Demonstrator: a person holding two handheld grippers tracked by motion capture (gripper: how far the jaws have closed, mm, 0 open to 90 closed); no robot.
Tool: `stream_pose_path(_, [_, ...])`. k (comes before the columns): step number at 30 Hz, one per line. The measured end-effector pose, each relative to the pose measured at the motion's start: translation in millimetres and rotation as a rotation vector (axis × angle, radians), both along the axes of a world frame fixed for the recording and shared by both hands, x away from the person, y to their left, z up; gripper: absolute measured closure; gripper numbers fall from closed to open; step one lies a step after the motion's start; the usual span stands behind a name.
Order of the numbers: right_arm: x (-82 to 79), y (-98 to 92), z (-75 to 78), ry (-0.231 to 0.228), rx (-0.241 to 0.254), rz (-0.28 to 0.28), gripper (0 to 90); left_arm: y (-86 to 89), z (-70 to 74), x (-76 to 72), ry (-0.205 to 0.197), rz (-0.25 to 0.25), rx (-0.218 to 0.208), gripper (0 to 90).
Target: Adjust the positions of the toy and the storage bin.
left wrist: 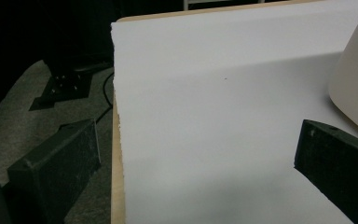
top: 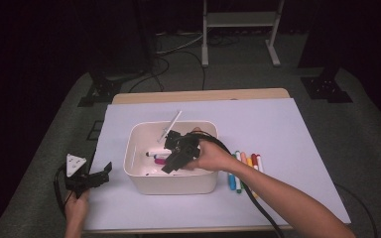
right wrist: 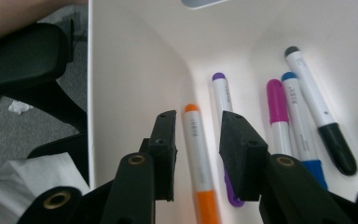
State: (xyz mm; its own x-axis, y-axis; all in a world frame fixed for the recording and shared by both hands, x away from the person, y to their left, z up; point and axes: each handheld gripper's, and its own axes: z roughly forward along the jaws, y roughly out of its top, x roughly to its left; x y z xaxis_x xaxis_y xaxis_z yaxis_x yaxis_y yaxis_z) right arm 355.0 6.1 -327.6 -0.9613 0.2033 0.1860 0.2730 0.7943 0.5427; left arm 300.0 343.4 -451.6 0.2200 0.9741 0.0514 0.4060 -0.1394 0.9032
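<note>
A white bin [top: 134, 144] stands mid-table on a white sheet [top: 278, 119]. My right gripper [top: 171, 161] reaches down into it, jaws apart. In the right gripper view the right gripper [right wrist: 198, 119] straddles an orange-capped marker [right wrist: 196, 154] lying on the bin floor, and the pads stand clear of it. Beside it lie a purple marker [right wrist: 223, 98], a pink one [right wrist: 277, 112], a blue one [right wrist: 298, 121] and a black one [right wrist: 317, 112]. My left gripper [top: 104, 173] rests open at the table's left edge, holding nothing; the left gripper [left wrist: 196, 135] looks across bare sheet.
Several coloured markers [top: 245, 171] lie in a row on the sheet right of the bin. A white pen [top: 171, 124] leans over the bin's rear rim. The bin's wall [left wrist: 354, 70] stands to the right of my left gripper. Grey floor lies past the table's left edge.
</note>
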Motion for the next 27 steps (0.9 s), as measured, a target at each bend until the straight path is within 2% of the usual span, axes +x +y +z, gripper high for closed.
stream_pose_path(5, [0.3, -21.8, 13.9, -0.013, 0.054, -0.032, 60.4, -0.1, 0.0, 0.1, 0.001, -0.001, 0.005, 0.0])
stream_pose_path(15, [-1.4, -74.6, 36.1, -0.039, 0.128, -0.121, 55.2, -0.6, 0.0, -0.1, 0.001, 0.000, 0.009, 0.0])
stream_pose_path(19, [-2.5, -94.7, 40.7, -0.055, 0.141, -0.148, 53.9, -0.7, -0.1, -0.1, 0.000, 0.001, 0.010, 0.0])
stream_pose_path(27, [-6.4, -139.8, 44.0, -0.071, 0.170, -0.241, 53.0, -0.9, -0.2, -0.1, -0.002, 0.002, 0.012, 0.0])
